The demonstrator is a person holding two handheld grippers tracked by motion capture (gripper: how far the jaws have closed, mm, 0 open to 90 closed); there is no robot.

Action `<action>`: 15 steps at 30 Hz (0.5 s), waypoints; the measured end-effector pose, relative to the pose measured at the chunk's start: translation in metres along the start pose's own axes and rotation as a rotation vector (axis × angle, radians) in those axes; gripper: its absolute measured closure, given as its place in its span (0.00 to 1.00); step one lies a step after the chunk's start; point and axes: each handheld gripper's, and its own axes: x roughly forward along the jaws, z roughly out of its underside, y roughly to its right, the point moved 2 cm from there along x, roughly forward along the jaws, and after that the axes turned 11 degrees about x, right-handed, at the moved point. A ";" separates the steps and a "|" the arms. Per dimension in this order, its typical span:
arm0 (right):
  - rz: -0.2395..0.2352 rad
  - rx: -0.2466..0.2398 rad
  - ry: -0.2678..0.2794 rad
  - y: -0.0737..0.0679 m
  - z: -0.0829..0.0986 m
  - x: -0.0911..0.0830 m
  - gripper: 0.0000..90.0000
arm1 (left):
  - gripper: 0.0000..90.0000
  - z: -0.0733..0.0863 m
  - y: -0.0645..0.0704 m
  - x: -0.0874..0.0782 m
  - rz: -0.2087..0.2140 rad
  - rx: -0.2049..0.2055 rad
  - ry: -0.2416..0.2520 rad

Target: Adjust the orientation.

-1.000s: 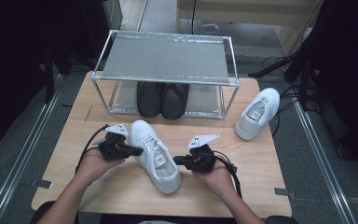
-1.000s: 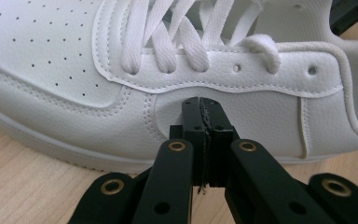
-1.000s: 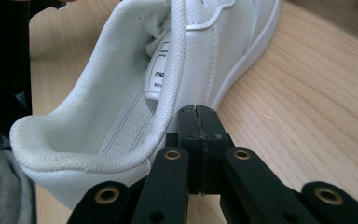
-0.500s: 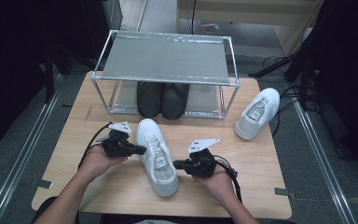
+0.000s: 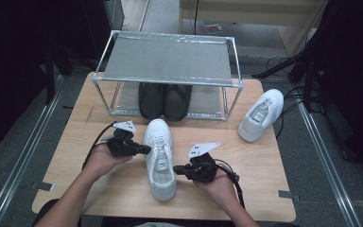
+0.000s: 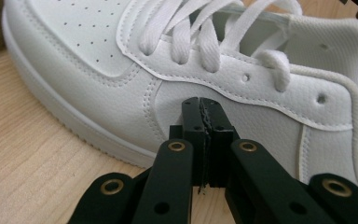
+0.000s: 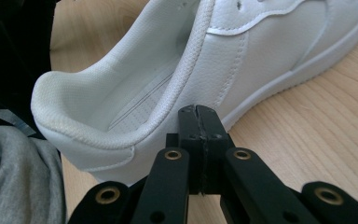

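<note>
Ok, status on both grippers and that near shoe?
Left gripper and right gripper shut, tips pressed to either side of the white sneaker. Sneaker flat on table. Black shoes occupy rack bottom.

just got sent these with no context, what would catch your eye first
A white sneaker lies mid-table, pressed from each side by the shut left tongs and right tongs. Behind it a metal rack shelters a black pair of shoes, and a second white sneaker sits at the table's far right.
</note>
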 end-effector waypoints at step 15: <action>0.006 -0.017 -0.008 0.002 -0.003 -0.002 1.00 | 0.97 -0.004 -0.007 -0.001 -0.006 -0.018 -0.004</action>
